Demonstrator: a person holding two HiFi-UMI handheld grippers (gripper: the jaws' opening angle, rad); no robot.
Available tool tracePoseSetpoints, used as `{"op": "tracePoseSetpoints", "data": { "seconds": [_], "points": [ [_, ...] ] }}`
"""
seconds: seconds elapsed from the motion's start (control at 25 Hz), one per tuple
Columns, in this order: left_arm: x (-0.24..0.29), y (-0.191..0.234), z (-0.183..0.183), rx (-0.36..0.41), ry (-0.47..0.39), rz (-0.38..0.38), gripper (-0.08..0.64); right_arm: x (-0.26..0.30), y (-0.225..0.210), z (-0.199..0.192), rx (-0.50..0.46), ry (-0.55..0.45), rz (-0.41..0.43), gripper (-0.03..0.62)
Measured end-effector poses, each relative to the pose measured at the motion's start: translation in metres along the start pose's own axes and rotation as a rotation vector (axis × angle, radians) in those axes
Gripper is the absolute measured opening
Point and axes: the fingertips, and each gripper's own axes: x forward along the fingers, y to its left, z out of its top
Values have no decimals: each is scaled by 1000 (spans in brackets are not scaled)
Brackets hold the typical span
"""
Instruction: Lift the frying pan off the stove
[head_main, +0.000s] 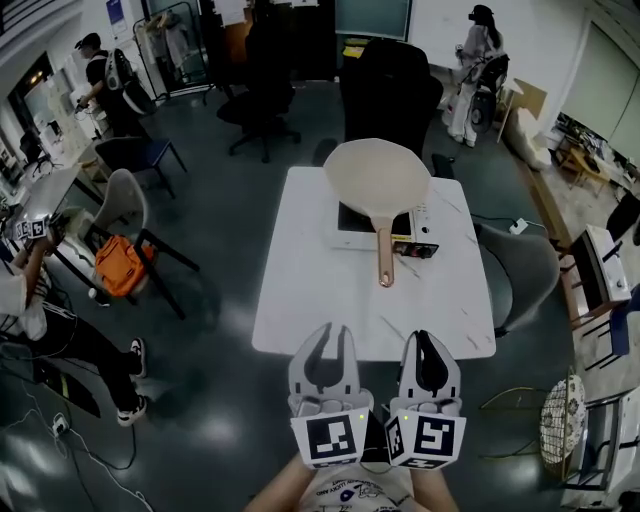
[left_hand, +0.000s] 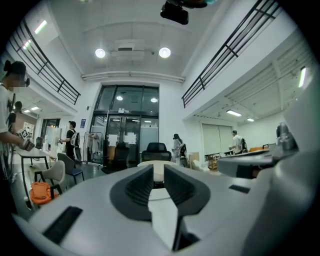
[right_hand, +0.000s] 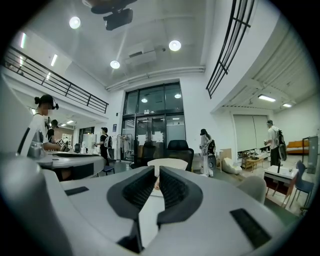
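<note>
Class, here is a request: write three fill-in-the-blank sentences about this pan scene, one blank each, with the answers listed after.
1. The frying pan sits on the ____.
2. Its handle sticks out over the white ____.
3. The left tool and the right tool are both ____, gripping nothing.
Answers: stove; table; shut.

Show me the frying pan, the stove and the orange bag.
frying pan (head_main: 377, 180), head view, middle of its bowl
stove (head_main: 424, 226), head view, its white right-hand panel
orange bag (head_main: 122, 266), head view, middle of the bag
</note>
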Motion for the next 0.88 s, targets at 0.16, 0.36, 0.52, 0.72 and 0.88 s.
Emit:
{"op": "tracePoseSetpoints", "data": {
  "seconds": [0.16, 0.36, 0.52, 0.72, 0.88],
  "points": [
    [29, -2, -2, 4, 3, 13, 71, 28, -12, -2, -1, 6, 16, 40],
    [62, 0, 1, 8, 9, 44, 71, 63, -25, -1, 2, 15, 45, 40],
    [85, 0, 6, 13, 13, 69, 71, 86, -37, 3, 10, 19, 66, 40],
    [105, -1, 11, 21, 15, 115, 71, 109, -50, 6, 8, 22, 99, 40],
    [121, -1, 8, 48, 12, 128, 71, 124, -55, 4, 9, 26, 125, 40]
  ]
}}
